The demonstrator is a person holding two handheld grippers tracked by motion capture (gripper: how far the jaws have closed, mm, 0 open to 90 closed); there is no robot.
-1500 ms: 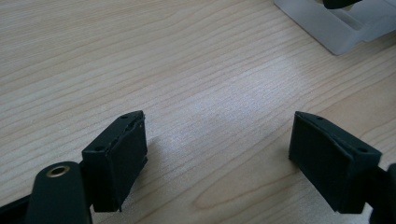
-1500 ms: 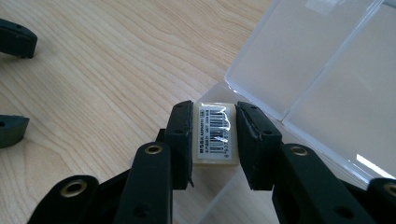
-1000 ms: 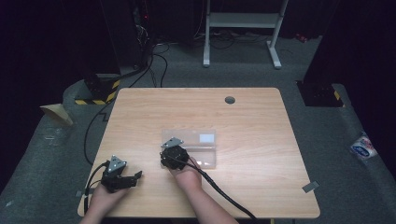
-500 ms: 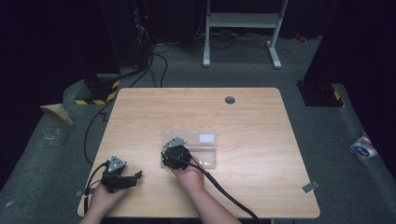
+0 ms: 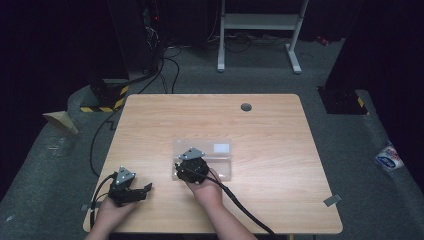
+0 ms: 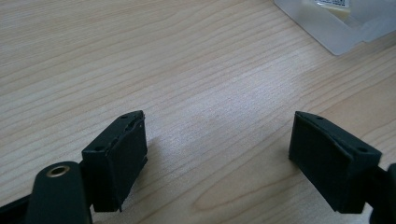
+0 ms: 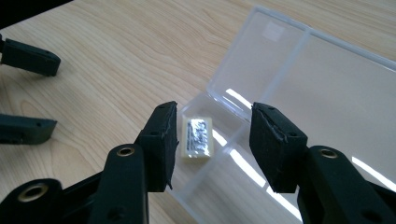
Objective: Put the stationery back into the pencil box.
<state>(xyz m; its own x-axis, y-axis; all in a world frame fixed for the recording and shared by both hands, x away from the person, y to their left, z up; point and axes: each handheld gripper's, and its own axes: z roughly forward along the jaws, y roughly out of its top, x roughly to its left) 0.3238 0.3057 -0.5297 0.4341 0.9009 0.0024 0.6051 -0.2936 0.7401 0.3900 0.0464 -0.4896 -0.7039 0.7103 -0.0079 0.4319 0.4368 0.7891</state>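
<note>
Fingers (image 7: 161, 140) of your right gripper (image 7: 212, 140) had just been opening and stood apart, gripping nothing. Below them, the small wrapped block (image 7: 197, 138) lay in the end compartment of the clear plastic box (image 7: 299, 88), so the placing looked done. Your left gripper (image 6: 217, 149) rested wide open and empty on the table (image 6: 140, 56), leaving probably only the lid.

A light wooden table (image 5: 280, 150) with a pale, streaked grain is seen from above, standing on a grey floor (image 5: 60, 165). A small dark round grommet (image 5: 245, 107) is set near its far edge. A clear plastic box (image 5: 220, 159), its lid laid open flat, rests directly on the tabletop near the middle, towards the near side. A small pale eraser (image 7: 197, 138) with a printed label is seen lying in one end compartment of the box. The left gripper (image 5: 131, 192) is rested low on the table's near-left part, well apart from the box.
</note>
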